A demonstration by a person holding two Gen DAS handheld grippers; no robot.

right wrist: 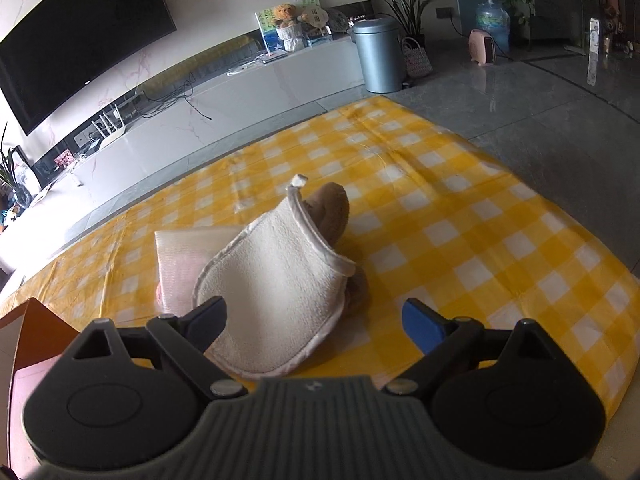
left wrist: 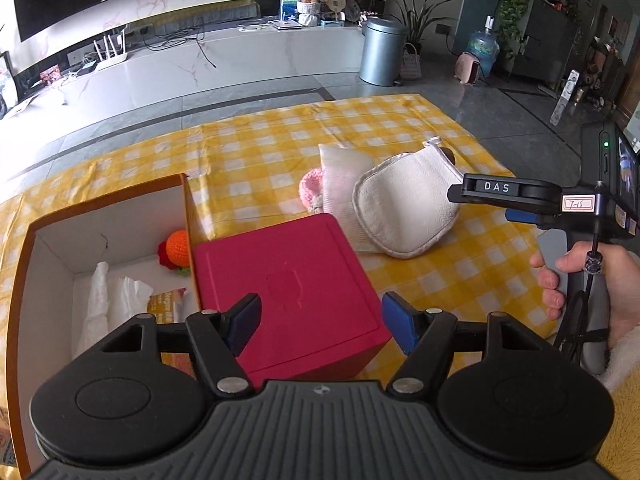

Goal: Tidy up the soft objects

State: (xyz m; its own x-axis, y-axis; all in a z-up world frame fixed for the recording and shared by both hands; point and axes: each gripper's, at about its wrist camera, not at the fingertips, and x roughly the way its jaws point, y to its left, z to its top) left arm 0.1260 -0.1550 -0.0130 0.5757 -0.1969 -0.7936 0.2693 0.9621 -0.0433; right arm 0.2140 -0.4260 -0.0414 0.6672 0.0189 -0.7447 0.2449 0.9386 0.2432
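Observation:
An open orange cardboard box [left wrist: 108,204] stands at the left and holds a crocheted orange toy [left wrist: 178,249] and white tissues [left wrist: 112,296]. A red box lid [left wrist: 288,288] lies beside it under my open, empty left gripper [left wrist: 320,320]. A white mitt [left wrist: 404,208] lies on the yellow checked cloth [left wrist: 260,152] over a brown plush, with a pale pouch [left wrist: 340,176] and a pink knit item [left wrist: 311,188] beside it. My right gripper [right wrist: 316,320] is open just above the mitt [right wrist: 276,288]; the brown plush [right wrist: 328,208] pokes out. The right gripper also shows in the left wrist view [left wrist: 480,196].
The cloth lies on a grey tiled floor. A white TV bench [left wrist: 208,64] runs along the back, with a grey bin [left wrist: 382,52] and plants at its right end. A pink heater [right wrist: 484,46] and a water bottle [right wrist: 493,20] stand farther right.

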